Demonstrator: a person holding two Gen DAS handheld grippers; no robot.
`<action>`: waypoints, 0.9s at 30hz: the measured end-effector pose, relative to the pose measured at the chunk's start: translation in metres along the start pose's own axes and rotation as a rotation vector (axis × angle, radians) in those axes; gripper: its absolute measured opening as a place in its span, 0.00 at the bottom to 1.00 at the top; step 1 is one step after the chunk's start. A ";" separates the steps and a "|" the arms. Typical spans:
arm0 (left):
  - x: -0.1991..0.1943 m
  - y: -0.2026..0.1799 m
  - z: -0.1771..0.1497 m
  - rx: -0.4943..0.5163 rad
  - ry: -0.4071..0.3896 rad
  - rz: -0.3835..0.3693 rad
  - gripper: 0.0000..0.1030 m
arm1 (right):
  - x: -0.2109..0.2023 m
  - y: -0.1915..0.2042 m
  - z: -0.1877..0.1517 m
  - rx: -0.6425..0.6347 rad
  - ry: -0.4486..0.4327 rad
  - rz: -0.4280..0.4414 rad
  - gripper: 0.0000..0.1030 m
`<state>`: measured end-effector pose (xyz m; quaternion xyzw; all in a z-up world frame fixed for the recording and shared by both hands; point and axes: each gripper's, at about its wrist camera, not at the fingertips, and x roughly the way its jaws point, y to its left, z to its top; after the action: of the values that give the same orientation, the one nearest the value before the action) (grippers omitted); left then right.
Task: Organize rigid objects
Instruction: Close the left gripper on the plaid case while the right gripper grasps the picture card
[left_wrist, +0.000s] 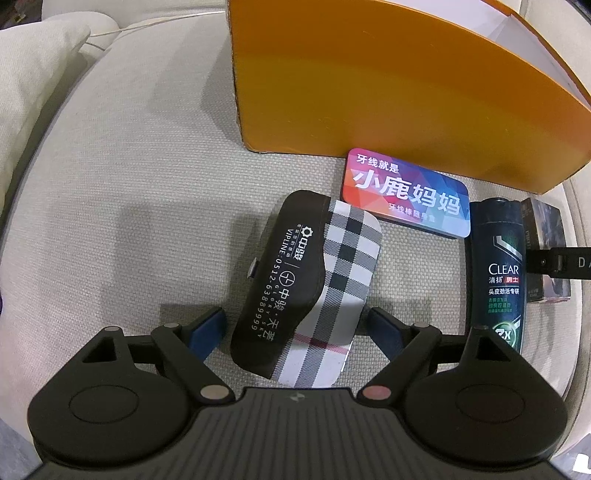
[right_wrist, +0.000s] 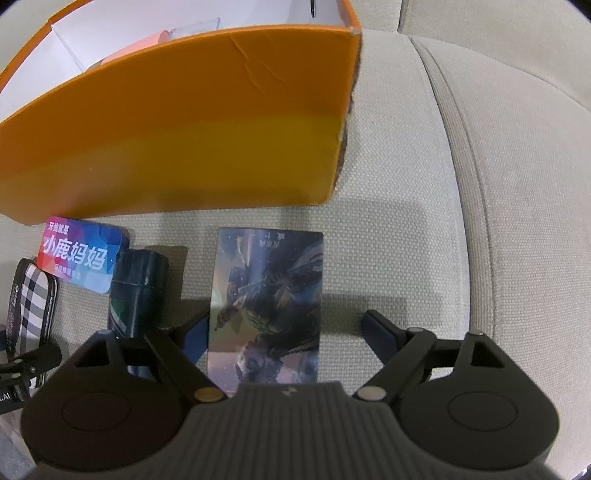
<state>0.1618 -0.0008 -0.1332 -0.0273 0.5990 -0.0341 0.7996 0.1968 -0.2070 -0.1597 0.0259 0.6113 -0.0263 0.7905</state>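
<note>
My left gripper (left_wrist: 295, 325) had its fingers spread around the plaid case (left_wrist: 306, 288) on the sofa cushion (left_wrist: 147, 184), untouched; its long axis ran near-to-far. Right fingers (right_wrist: 376, 328) stood spread beside the card box (right_wrist: 266, 306).

The right gripper (right_wrist: 291, 328) hangs open over a picture-printed box (right_wrist: 266, 295) lying on the sofa cushion (right_wrist: 406, 184), between an orange box (right_wrist: 184, 140) and a dark shampoo bottle (right_wrist: 136, 291).
</note>
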 end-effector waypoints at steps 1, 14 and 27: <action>0.000 0.000 0.000 0.001 0.002 0.000 0.98 | 0.000 0.000 0.000 0.000 -0.001 -0.001 0.84; -0.002 -0.004 0.000 0.044 -0.005 0.000 0.79 | -0.001 0.009 -0.001 -0.035 -0.005 0.010 0.72; -0.005 -0.002 -0.004 0.027 -0.018 -0.016 0.78 | -0.014 0.005 -0.006 -0.053 -0.028 0.076 0.58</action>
<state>0.1563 -0.0022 -0.1300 -0.0218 0.5910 -0.0483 0.8049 0.1884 -0.2012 -0.1480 0.0277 0.5993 0.0197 0.7998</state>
